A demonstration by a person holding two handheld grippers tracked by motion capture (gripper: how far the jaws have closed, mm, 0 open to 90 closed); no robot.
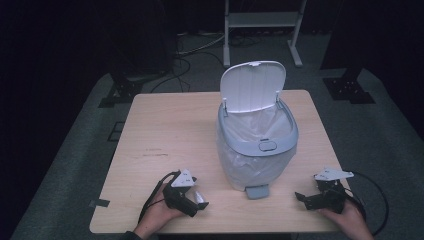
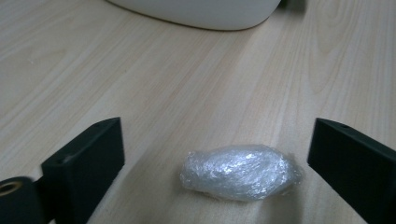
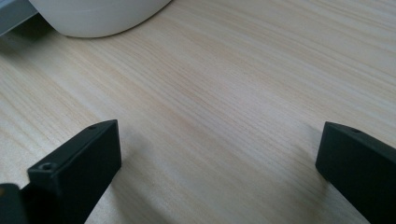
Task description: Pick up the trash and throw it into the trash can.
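**Jaws wide on both sides, plastic wad between the left pair**

Jaws on my left gripper [image 1: 196, 200] are spread wide apart, and the crumpled wad of clear plastic wrap [image 2: 240, 171] lies flat on the table [image 1: 165, 125] between them, touching neither one. From the left gripper view the wad sits a little closer to the right-hand jaw, with bare wood showing on both sides of it. In the high view I see it as a pale patch just at the tip of that gripper, near the front edge of the table and to the left of the bin.

My right gripper [image 1: 306, 198] has its jaws released as well, with nothing between them; the right gripper view shows plain wood grain in the gap. It rests low over the table near the front right corner, pointing left toward the bin.

The white bin [image 1: 256, 150] stands in the middle of the table, between my 2 grippers and apart from both. Its lid [image 1: 252, 86] is swung up and stands upright at the back, a thin plastic liner shows inside the grey rim, and its grey pedal [image 1: 257, 191] sticks out at the foot toward me
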